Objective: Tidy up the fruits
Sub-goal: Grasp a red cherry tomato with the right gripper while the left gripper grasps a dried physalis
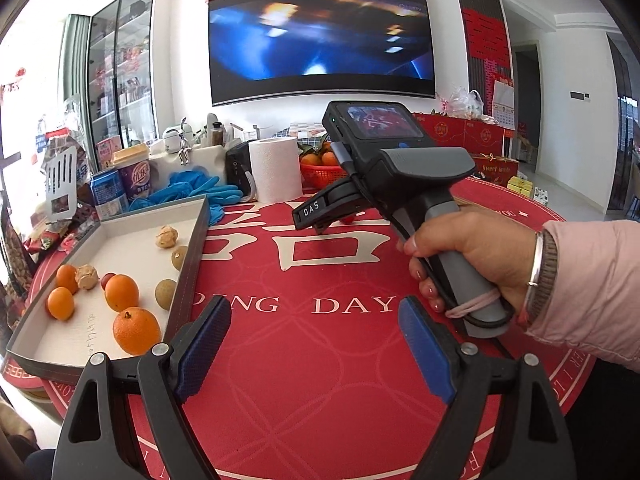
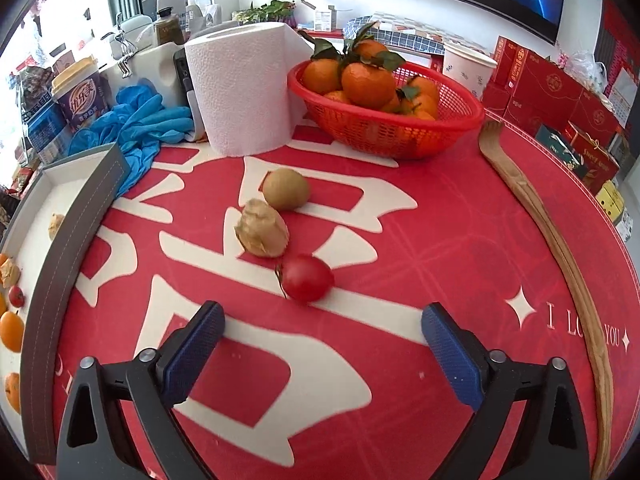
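- Red tablecloth fills most of both views, and we've still got three loose fruits sitting on it near the middle of the right wrist view.
- Grey tray with the white floor runs down the left side of both frames; it already holds oranges and a few smaller fruits, so we reckon that's where the loose ones go.
- Our right gripper sits at the bottom of its frame, jaws wide apart with nothing between them.
- Our left gripper is the same deal: gaping, empty, only bare cloth between the pads.
- Small red fruit lies just above the right gripper's gap, a touch left of centre, so that hand is clearly the nearer one.
- It's roundish, its stem points lower left, and it almost touches the wrinkled tan fruit up-left of it; the brown round fruit sits beyond that.
- We'd guess a straight push forward lands the red one between the pads.
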Tool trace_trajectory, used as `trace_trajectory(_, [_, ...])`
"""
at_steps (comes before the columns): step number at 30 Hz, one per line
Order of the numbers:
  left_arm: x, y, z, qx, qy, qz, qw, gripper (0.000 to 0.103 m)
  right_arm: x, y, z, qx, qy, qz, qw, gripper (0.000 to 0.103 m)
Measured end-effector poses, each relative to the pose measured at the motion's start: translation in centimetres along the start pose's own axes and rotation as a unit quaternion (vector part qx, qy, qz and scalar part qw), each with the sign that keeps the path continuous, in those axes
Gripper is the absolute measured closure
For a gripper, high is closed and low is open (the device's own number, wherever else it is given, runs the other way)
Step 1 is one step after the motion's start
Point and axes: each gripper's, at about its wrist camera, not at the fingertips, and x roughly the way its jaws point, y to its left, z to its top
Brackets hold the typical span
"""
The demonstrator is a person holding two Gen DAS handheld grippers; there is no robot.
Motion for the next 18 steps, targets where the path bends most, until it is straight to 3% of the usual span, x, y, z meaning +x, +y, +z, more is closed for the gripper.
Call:
trace_trajectory(1, [0.2,0.1,0.0,-0.001,0.002,0.000,1.0000,0.015,0.1,0.1,0.3,-0.001,-0.005,0.001,1.000,0.019])
trace_trajectory(2, [0.4,0.1,0.0,-0.001,0.005,-0.001,1.0000,0.015,0.1,0.1,0.6,-0.002,-0.009,0.001,1.000,0.030])
trace_trajectory(3, [0.6,0.1,0.0,-0.002,0.008,-0.002,1.0000,0.015,0.0,0.1,0.7,-0.002,-0.013,0.002,1.000,0.047])
trace_trajectory(4, [0.8,0.1,0.0,-0.002,0.011,-0.002,0.9999,0.015,-0.1,0.1,0.9,-0.003,-0.016,0.001,1.000,0.057])
trace_trajectory(5, [1.0,0.0,0.0,0.000,0.014,-0.001,0.9999,0.015,-0.2,0.0,0.9,-0.002,-0.019,0.002,1.000,0.077])
trace_trajectory(11, [1.7,-0.7,1.6,0.021,0.046,-0.014,0.9986,0.015,-1.8,-3.2,-1.1,0.047,-0.020,0.043,0.998,0.078])
trace_trajectory(15, [3.6,-1.4,4.9,0.030,0.075,-0.039,0.9960,0.015,-3.5,-6.2,-3.6,0.086,-0.020,0.060,0.994,0.078])
trace_trajectory(18, [6.6,-1.1,7.5,0.022,0.099,-0.034,0.9942,0.015,-4.6,-7.9,-4.5,0.105,-0.027,0.071,0.992,0.078])
